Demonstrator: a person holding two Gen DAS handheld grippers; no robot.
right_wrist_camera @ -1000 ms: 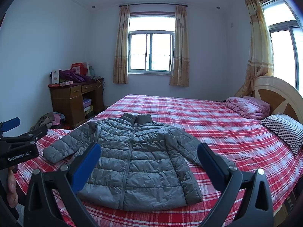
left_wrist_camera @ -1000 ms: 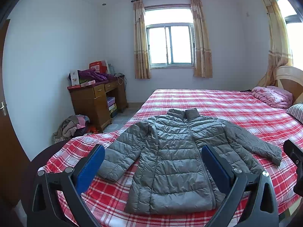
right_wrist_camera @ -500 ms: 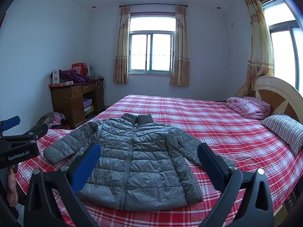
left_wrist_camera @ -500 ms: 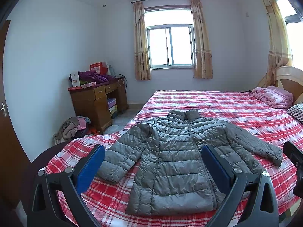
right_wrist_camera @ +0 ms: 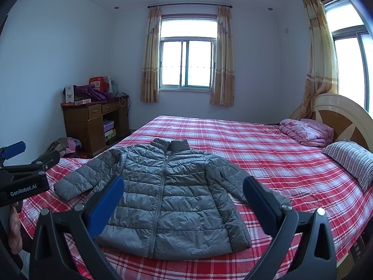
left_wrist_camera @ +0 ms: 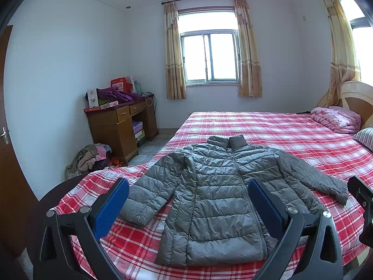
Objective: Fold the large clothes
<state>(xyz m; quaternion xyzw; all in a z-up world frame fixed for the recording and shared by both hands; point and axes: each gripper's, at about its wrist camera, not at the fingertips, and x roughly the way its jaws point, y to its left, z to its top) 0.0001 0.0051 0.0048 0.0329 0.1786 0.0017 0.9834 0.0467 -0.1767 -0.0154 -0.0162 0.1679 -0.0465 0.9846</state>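
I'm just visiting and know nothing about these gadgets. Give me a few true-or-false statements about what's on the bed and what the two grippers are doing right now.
1. The grey jacket lies flat on the bed with its front zipped. True.
2. The left gripper is clamped on a sleeve. False: its jaws stand wide apart and hold nothing.
3. The right gripper is open too. True.
4. The jacket is already folded in half. False: both sleeves are spread out to the sides.
5. A pink blanket sits folded near the headboard. True.
6. The striped pillow rests on the jacket. False: it lies apart from it, near the headboard.
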